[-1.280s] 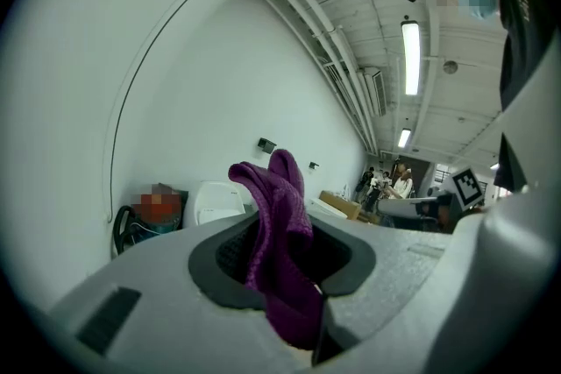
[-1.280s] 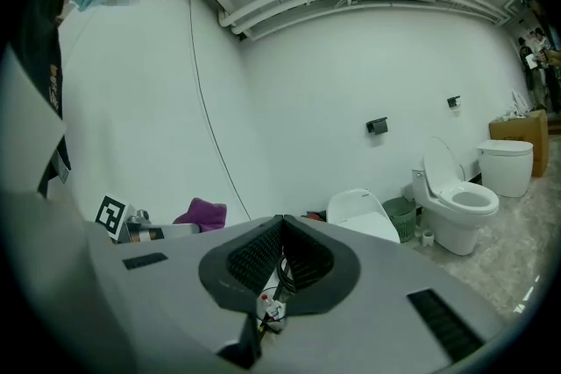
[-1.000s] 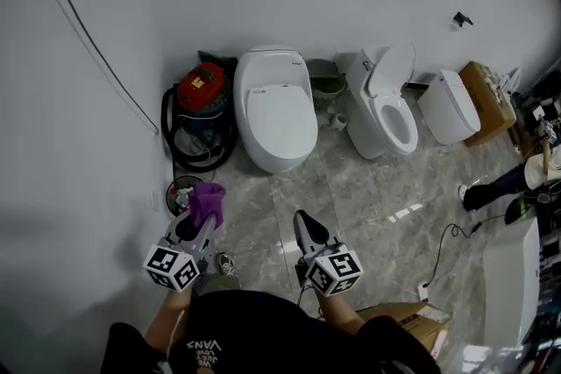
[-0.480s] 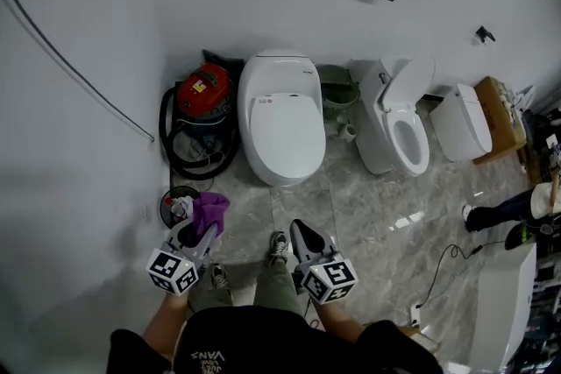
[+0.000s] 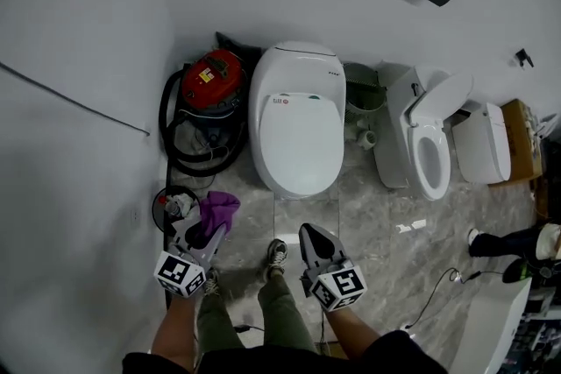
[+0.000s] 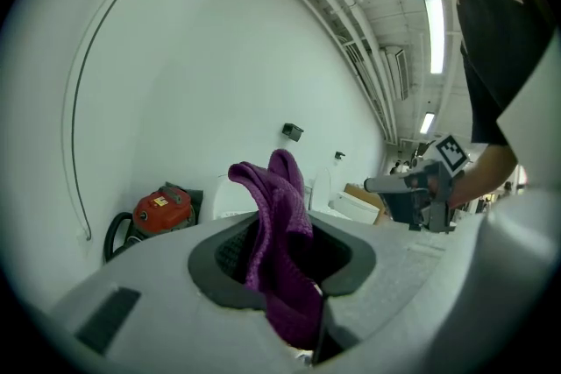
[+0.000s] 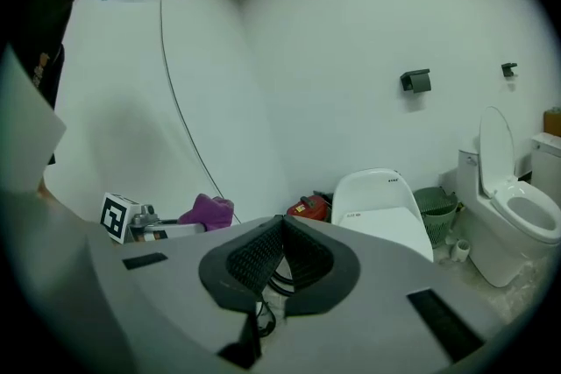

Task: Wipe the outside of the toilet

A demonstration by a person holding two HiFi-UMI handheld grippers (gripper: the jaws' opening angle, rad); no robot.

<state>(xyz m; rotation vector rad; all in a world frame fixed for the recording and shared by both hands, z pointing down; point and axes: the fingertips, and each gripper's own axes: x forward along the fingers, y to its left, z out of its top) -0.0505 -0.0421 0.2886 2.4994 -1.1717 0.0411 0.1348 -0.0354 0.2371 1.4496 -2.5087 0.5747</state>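
A white toilet [image 5: 296, 118] with its lid down stands against the wall ahead; it also shows in the right gripper view [image 7: 382, 204]. My left gripper [image 5: 203, 228] is shut on a purple cloth [image 5: 216, 210], which sticks up between its jaws [image 6: 276, 215]. It hangs short of the toilet, to its lower left. My right gripper [image 5: 314, 239] is shut with nothing in it, just below the toilet's front. Its pads [image 7: 279, 251] meet in the right gripper view.
A red vacuum cleaner [image 5: 210, 81] with a black hose sits left of the toilet. A small round bin [image 5: 174, 206] lies near my left gripper. A green basket [image 5: 362, 90] and a second toilet [image 5: 431, 143] with its lid up stand to the right. My feet are on the marble floor [image 5: 377, 215].
I have stepped closer to the closed toilet, which now lies straight ahead. Both grippers keep their hold and spacing; the cloth stays in the left one.
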